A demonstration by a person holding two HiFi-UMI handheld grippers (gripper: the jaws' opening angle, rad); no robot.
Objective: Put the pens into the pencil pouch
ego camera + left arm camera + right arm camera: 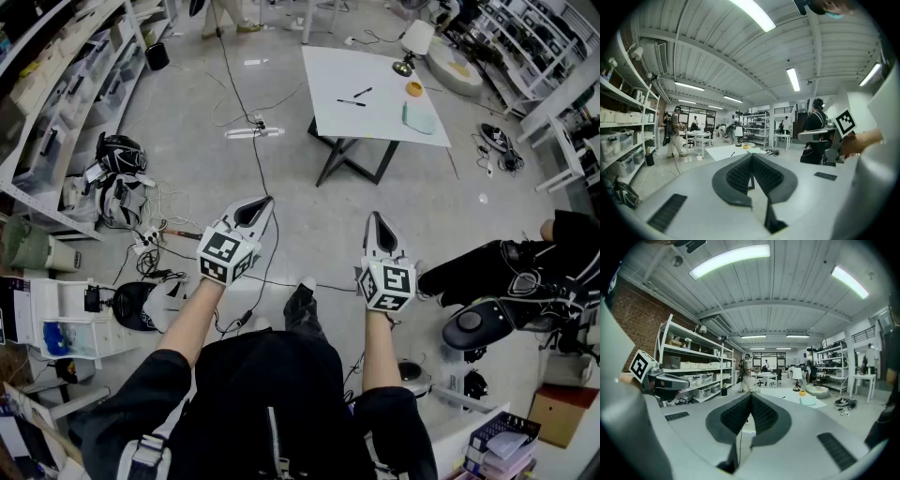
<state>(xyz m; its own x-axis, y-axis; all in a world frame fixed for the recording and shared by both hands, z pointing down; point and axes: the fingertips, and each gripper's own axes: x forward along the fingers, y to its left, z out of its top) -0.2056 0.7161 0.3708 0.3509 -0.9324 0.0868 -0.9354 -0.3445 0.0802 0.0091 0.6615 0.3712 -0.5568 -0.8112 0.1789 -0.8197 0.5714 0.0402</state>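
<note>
your left gripper (pixel 261 206) and right gripper (pixel 376 223) are both shut and empty in front of you, while the pens (pixel 352 102) and pouch (pixel 419 119) lie on the table (pixel 356 66) well ahead, so walk up square and open one gripper before reaching.

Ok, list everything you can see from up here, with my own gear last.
table: one, white, far ahead on the grey floor
pens: two, black, on the table, apart from the pouch
pouch: one, pale green, near the table's right edge
small round thing: one, orange, on the table by the lamp
lamp: one, white shade, at the table's far right corner
shelving: white, along the left
cables: black, trailing over the floor
left tongs: grey and white, shut, empty, held over the floor
right tongs: grey and white, shut, empty, beside the left
</note>
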